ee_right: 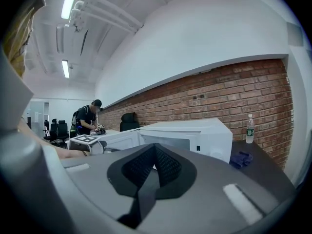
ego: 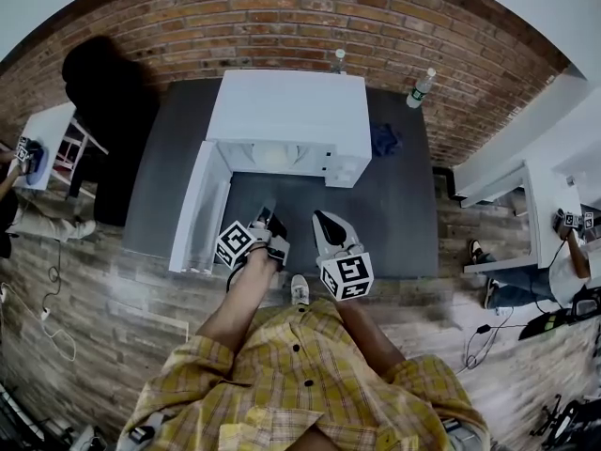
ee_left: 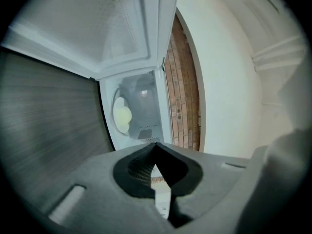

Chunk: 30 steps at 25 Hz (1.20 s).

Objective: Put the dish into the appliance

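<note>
A person in a yellow checked shirt stands at a dark grey counter set against a brick wall. On the counter sits a white microwave with its door swung wide open to the left in the head view. The dish – pale and round – lies inside the microwave's cavity, well apart from both tools.

The left tongs are closed tip to tip with nothing between them. They are held level in front of the open cavity, just right of the door's edge. The right tongs are also pressed together and empty, held beside the left ones and pointing toward the microwave's front.

Behind the microwave a water bottle stands near the wall – and a blue cloth lies crumpled on the counter to the right of the appliance.
</note>
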Each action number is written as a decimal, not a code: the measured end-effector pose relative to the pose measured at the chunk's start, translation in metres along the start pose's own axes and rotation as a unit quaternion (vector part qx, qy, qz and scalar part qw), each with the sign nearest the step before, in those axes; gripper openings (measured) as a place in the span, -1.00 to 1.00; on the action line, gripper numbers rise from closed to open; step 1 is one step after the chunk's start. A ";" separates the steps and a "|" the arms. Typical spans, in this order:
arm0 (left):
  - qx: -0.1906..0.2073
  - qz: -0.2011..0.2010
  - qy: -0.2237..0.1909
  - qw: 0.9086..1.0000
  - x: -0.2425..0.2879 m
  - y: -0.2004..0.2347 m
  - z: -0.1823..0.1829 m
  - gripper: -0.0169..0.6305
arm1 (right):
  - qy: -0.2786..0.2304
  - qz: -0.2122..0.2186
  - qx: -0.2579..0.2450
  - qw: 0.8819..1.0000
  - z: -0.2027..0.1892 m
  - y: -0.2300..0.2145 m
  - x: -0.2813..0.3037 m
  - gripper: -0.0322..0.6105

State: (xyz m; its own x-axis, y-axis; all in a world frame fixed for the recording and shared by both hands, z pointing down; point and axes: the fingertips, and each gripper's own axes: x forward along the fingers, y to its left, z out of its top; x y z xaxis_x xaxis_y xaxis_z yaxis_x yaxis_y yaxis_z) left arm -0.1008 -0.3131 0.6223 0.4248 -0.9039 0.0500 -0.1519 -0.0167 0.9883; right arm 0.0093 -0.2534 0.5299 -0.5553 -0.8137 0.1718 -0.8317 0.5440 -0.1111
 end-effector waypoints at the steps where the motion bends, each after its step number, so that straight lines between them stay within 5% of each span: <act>1: 0.008 -0.003 0.004 1.000 -0.004 -0.004 -0.001 -0.95 | -0.001 0.000 0.000 1.000 0.001 0.002 -0.002 -0.89; 6: 0.095 -0.021 0.033 0.995 -0.019 -0.033 -0.012 -0.95 | 0.000 0.003 0.002 1.000 -0.001 0.011 -0.012 -0.89; 11: 0.217 -0.037 0.058 0.974 -0.033 -0.062 -0.027 -0.95 | -0.004 0.004 0.005 1.000 0.000 0.013 -0.020 -0.89; 20: 0.399 -0.038 0.066 0.914 -0.057 -0.096 -0.043 -0.95 | -0.004 0.006 0.006 1.000 0.000 0.017 -0.031 -0.89; 30: 0.532 -0.013 0.045 0.845 -0.077 -0.111 -0.046 -0.95 | -0.012 0.012 0.004 1.000 0.004 0.025 -0.033 -0.89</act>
State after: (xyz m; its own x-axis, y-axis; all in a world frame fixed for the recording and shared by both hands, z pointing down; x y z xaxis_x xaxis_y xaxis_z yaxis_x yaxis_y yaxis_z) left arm -0.0755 -0.2216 0.5150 0.5000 -0.8615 0.0883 -0.8376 -0.4552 0.3021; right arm 0.0067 -0.2140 0.5178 -0.5742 -0.8056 0.1457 -0.8186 0.5613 -0.1220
